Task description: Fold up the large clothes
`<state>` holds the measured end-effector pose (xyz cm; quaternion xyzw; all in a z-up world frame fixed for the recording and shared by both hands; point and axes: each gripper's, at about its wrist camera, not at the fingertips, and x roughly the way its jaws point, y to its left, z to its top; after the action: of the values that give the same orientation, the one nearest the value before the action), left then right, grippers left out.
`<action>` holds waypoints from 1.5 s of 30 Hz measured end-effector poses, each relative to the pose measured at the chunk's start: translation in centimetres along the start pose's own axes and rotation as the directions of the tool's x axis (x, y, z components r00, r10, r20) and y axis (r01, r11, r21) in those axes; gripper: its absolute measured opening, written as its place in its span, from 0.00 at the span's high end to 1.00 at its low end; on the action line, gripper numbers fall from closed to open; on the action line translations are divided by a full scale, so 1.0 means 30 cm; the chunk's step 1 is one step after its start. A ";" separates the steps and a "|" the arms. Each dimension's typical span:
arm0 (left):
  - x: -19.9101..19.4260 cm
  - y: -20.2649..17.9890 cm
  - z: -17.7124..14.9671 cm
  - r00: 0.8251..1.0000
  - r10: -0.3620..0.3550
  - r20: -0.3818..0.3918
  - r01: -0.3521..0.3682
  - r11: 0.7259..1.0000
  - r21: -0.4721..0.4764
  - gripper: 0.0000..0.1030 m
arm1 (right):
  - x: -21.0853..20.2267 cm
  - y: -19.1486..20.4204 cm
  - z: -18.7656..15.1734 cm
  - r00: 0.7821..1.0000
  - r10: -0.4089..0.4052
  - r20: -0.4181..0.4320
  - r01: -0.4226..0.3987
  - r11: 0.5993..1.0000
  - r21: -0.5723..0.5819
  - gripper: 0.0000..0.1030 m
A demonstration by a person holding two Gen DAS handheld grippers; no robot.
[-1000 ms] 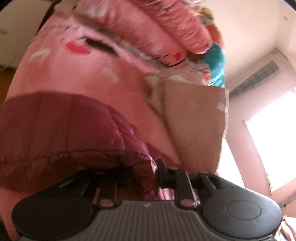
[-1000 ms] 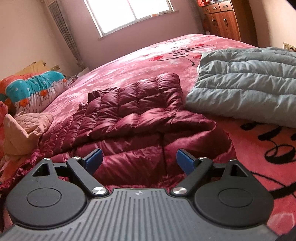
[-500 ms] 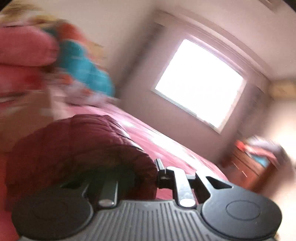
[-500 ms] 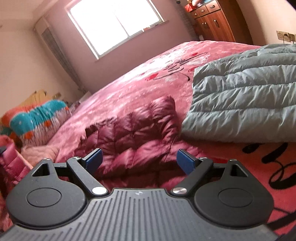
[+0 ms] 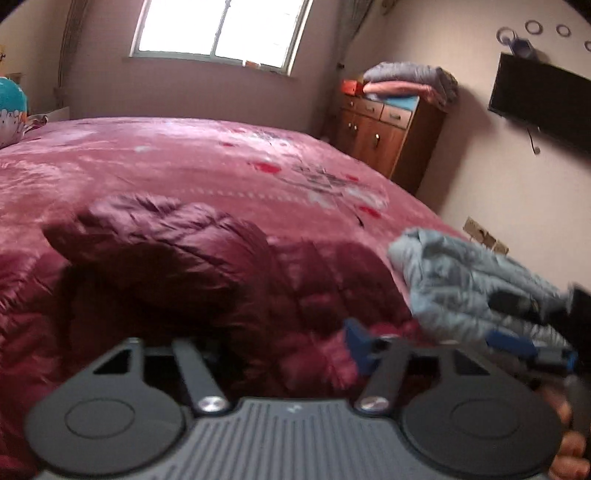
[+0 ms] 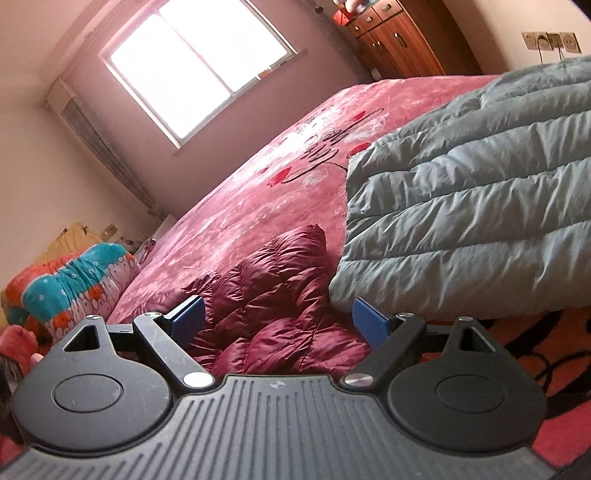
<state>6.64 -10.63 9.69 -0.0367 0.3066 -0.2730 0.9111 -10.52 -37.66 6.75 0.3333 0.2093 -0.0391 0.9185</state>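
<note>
Right tongs (image 6: 277, 321) agape, maroon jacket (image 6: 273, 314) between

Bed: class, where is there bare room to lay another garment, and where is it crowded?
Free: the bedspread between the maroon jacket and the window. Crowded: the near edge, where the jacket meets the grey jacket, and the corner with the quilt.

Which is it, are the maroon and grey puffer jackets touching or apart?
Touching. In the right wrist view the edge of the grey puffer jacket presses against the maroon puffer jacket, no bedspread showing between.
</note>
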 end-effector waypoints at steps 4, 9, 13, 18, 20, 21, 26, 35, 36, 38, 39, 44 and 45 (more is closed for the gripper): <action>-0.072 -0.021 -0.037 1.000 -0.015 0.008 0.015 1.000 0.004 0.20 | 0.003 -0.001 0.001 1.000 0.003 -0.006 -0.003 1.000 0.005 0.00; -0.144 -0.019 -0.071 0.999 -0.032 0.038 0.034 0.998 -0.046 0.12 | -0.008 0.005 -0.002 1.000 0.006 -0.006 -0.006 1.000 0.007 0.00; -0.108 0.029 -0.055 0.999 -0.022 0.029 0.026 0.987 -0.157 0.11 | 0.004 0.010 -0.009 1.000 -0.001 -0.007 0.001 1.000 0.011 0.00; -0.047 -0.008 -0.001 0.994 -0.060 0.093 0.077 0.979 -0.190 0.10 | 0.016 0.003 -0.003 1.000 -0.003 -0.009 0.003 1.000 0.011 0.00; -0.025 -0.044 0.014 0.992 -0.092 0.087 0.104 0.984 -0.148 0.09 | 0.017 -0.003 -0.001 1.000 -0.004 -0.011 0.004 1.000 0.017 0.00; -0.018 -0.058 0.015 0.991 -0.110 0.079 0.119 0.985 -0.125 0.09 | 0.017 -0.007 0.001 1.000 -0.005 -0.011 0.005 1.000 0.018 0.00; -0.008 -0.084 -0.019 0.993 -0.114 -0.038 0.114 0.993 0.008 0.04 | 0.009 -0.031 0.017 1.000 -0.005 -0.001 0.005 0.999 0.042 0.00; -0.128 -0.081 -0.022 0.993 0.041 0.107 -0.049 0.995 0.081 0.04 | 0.001 -0.044 0.022 1.000 -0.007 0.001 0.007 0.998 0.065 0.00; -0.134 -0.088 -0.002 0.991 0.028 0.133 -0.039 0.996 0.078 0.04 | -0.002 -0.042 0.021 1.000 -0.010 0.003 0.010 0.998 0.063 0.00; -0.128 -0.111 0.036 0.985 -0.028 0.169 0.015 0.997 0.073 0.04 | -0.006 -0.042 0.024 1.000 -0.018 0.011 0.018 0.998 0.060 0.00; -0.119 -0.127 0.053 0.983 -0.063 0.173 0.050 0.996 0.079 0.03 | -0.011 -0.044 0.024 1.000 -0.024 0.016 0.023 0.998 0.062 0.00; -0.021 -0.229 0.057 0.972 -0.220 0.079 0.205 0.965 0.164 0.02 | -0.022 -0.080 0.043 0.998 -0.050 0.034 0.047 0.994 0.099 0.00; -0.007 -0.244 0.042 0.977 -0.206 0.063 0.191 0.964 0.184 0.02 | -0.026 -0.086 0.047 0.998 -0.054 0.039 0.050 0.993 0.105 0.00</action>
<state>3.76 -16.84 12.55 0.0027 0.2385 -0.3873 0.8906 -11.27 -40.60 6.49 0.3744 0.1966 -0.0807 0.9026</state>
